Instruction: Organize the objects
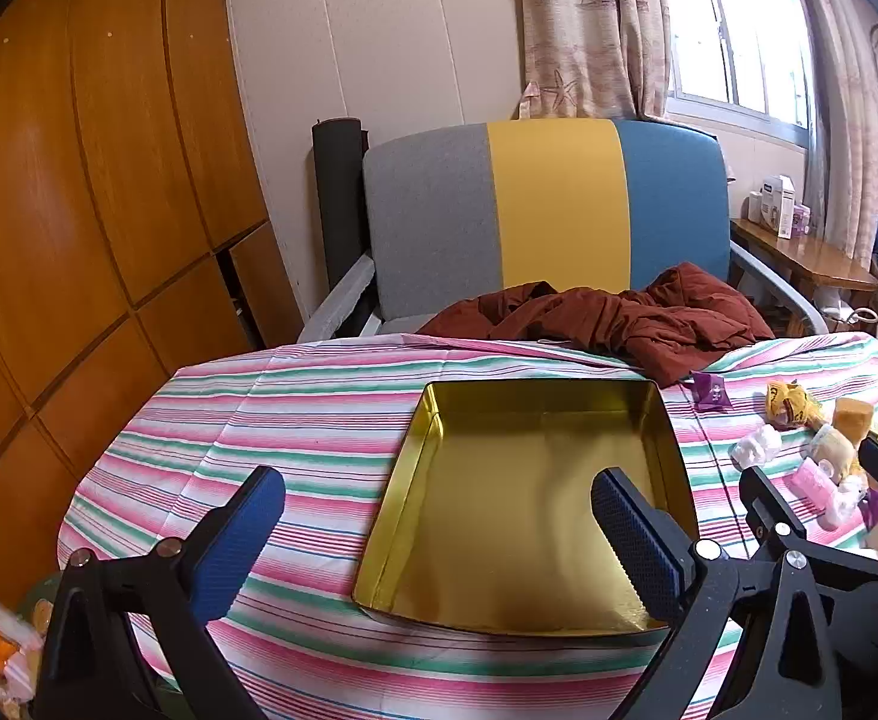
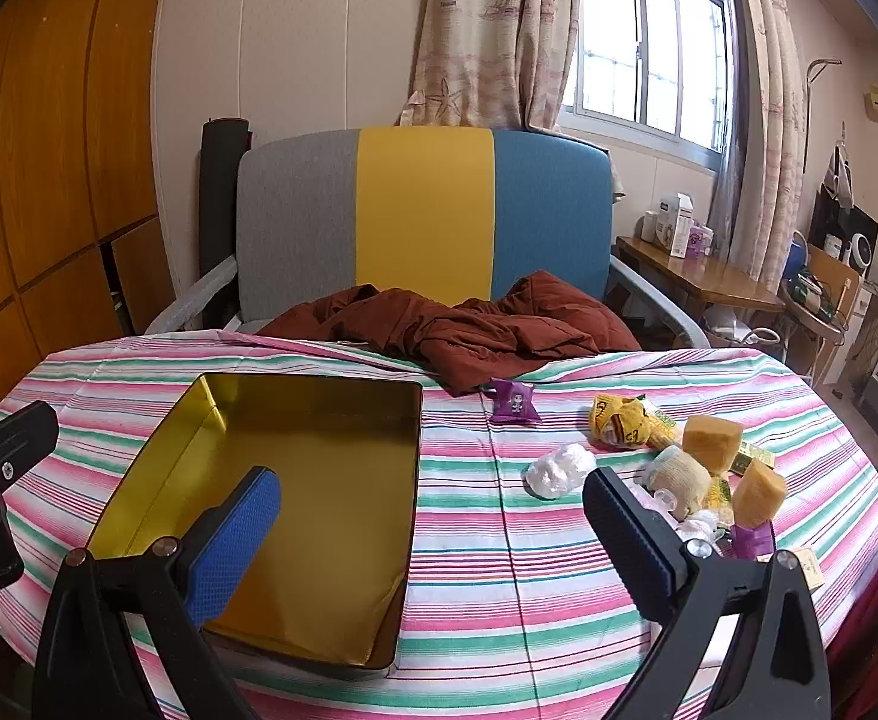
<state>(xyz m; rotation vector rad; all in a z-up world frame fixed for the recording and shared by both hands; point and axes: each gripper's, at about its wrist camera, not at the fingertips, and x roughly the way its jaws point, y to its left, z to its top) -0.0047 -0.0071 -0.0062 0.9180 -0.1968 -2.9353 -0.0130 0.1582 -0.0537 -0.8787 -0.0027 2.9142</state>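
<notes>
Fingers (image 2: 232, 546) spread on both grippers are hovering empty, lining up the first pick from the wrapped candies (image 2: 667, 456) toward the gold tin (image 2: 313, 396).

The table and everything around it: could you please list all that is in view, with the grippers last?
Tin tray: one, gold inside, nothing in it, left part of the table.
Tablecloth: one, pink, green and white stripes, over the table.
Purple sweet: one, alone beyond the tray's far right corner.
White wrapped lump: one, right of the tray.
Snack pile: several wrapped pieces, yellow, orange, cream and purple, right part of the table; exact count unclear.
Brown cloth: one, crumpled, at the table's far edge.
Chair: one, grey, yellow and blue back, behind the table.
Curtains: beige, at the window.
Left gripper: open, over the tray.
Right gripper: open, over the tablecloth.
</notes>
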